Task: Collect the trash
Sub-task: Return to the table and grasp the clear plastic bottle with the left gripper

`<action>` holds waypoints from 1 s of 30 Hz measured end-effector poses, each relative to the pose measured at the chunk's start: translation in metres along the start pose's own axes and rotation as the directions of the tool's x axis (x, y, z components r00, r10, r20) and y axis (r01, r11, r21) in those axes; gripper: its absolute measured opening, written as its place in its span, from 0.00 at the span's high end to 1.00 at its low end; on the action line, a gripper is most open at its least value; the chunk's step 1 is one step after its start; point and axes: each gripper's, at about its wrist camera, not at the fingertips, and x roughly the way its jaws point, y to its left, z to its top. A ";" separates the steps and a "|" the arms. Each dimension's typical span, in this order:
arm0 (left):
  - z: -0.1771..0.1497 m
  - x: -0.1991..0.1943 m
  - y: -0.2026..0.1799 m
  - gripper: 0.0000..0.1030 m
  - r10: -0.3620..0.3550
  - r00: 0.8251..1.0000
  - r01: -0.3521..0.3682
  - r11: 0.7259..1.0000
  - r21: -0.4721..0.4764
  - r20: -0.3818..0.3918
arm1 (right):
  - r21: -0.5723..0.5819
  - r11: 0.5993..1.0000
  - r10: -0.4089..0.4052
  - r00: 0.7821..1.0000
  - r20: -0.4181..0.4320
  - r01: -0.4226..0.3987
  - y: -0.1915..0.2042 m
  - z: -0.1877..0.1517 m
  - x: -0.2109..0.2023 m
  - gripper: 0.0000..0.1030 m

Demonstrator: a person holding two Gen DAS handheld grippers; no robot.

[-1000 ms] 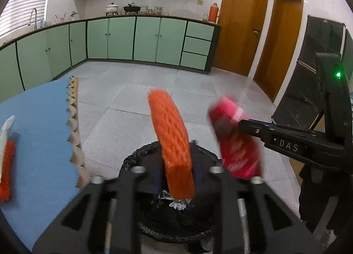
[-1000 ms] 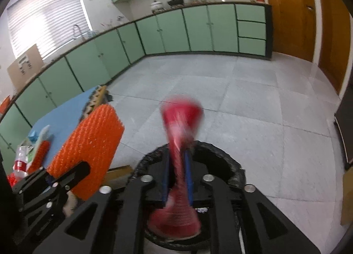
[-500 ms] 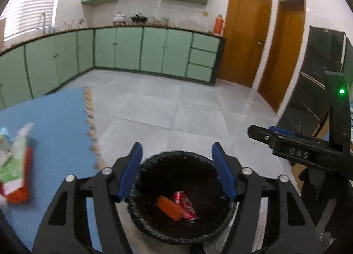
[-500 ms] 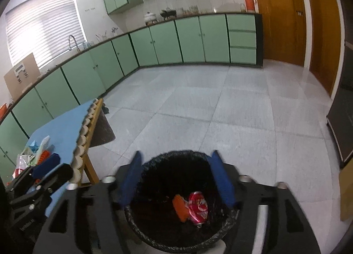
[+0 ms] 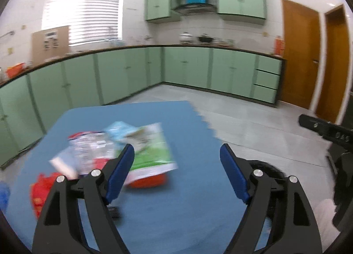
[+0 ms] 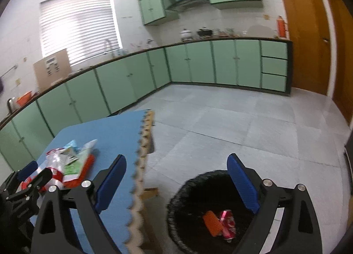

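Both grippers empty, fingers opening: left gripper [image 5: 176,169] faces wrapper pile [image 5: 123,150] at 11 o'clock on tabletop [image 5: 187,198]; right gripper [image 6: 176,184] above bin [image 6: 198,214]. Next: grasp wrapper.

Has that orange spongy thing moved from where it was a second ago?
Yes. It was clamped in the left claw above the black bin; now the orange piece lies down inside it, beside the crushed red can.

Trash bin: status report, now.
Both grippers empty, jaws opening. Bin holds orange piece and red can. Wrappers remain on blue table. Nothing blocking.
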 end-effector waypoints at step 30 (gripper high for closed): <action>-0.064 0.038 0.069 0.63 0.109 0.968 -0.147 0.976 -0.160 -0.227 | -0.124 0.979 0.151 0.984 -0.098 -0.162 0.110 -0.044 0.049 0.15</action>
